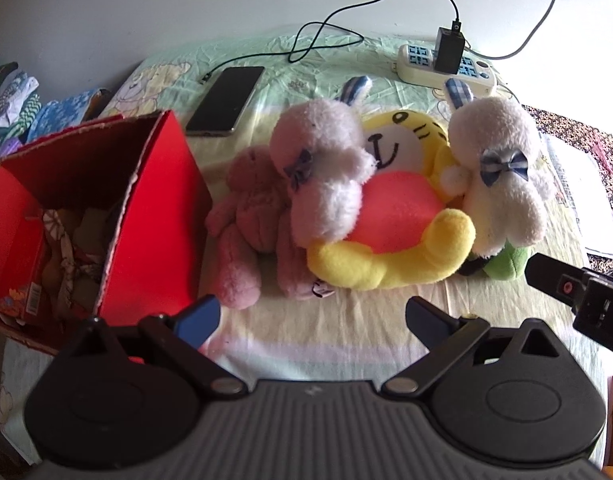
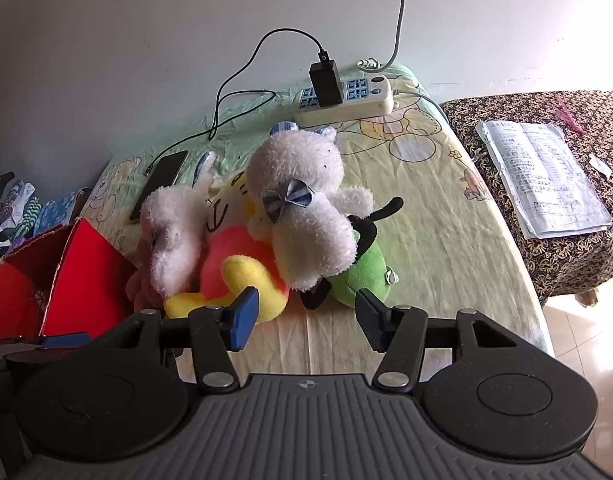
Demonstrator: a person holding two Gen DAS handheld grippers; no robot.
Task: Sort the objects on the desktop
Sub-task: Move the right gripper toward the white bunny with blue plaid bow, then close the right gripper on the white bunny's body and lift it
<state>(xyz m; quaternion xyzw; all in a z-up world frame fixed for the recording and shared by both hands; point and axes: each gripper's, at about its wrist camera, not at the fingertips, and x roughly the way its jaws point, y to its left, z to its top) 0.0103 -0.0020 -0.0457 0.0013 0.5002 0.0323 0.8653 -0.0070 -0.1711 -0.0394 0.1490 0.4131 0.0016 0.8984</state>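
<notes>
Left wrist view: left hand-held gripper (image 1: 312,318) is hovering low over the table (image 1: 338,344), which is wearing a pale cartoon-print cloth; jaws are standing wide apart, gripping nothing. Ahead, the plush pile is sitting mid-table: a white fluffy bunny with a checked bow (image 1: 322,176) is leaning on a dusty-pink plush bear (image 1: 246,216) and on a yellow tiger plush with a coral-red belly (image 1: 394,232); a second white bunny with a blue checked bow (image 1: 502,184) is sitting upright at the pile's right, over a green plush toy (image 1: 510,262). An open red cardboard box (image 1: 154,216) is standing just left of the pile, with patterned items inside. A black smartphone (image 1: 226,100) is lying behind, cabled to a black charger plugged into a white power strip (image 1: 446,66). The right hand-held gripper's tip is poking in at the right edge. Right wrist view: right hand-held gripper (image 2: 306,318) is also sitting released, jaws apart and empty, just short of the tiger plush (image 2: 242,276) and green plush toy (image 2: 364,276). The blue-bow bunny (image 2: 302,204) is topping the pile, the other bunny (image 2: 174,232) to its left, the red box (image 2: 86,280) at far left. A printed paper sheet (image 2: 542,176) is lying on a brown patterned cover at right.
</notes>
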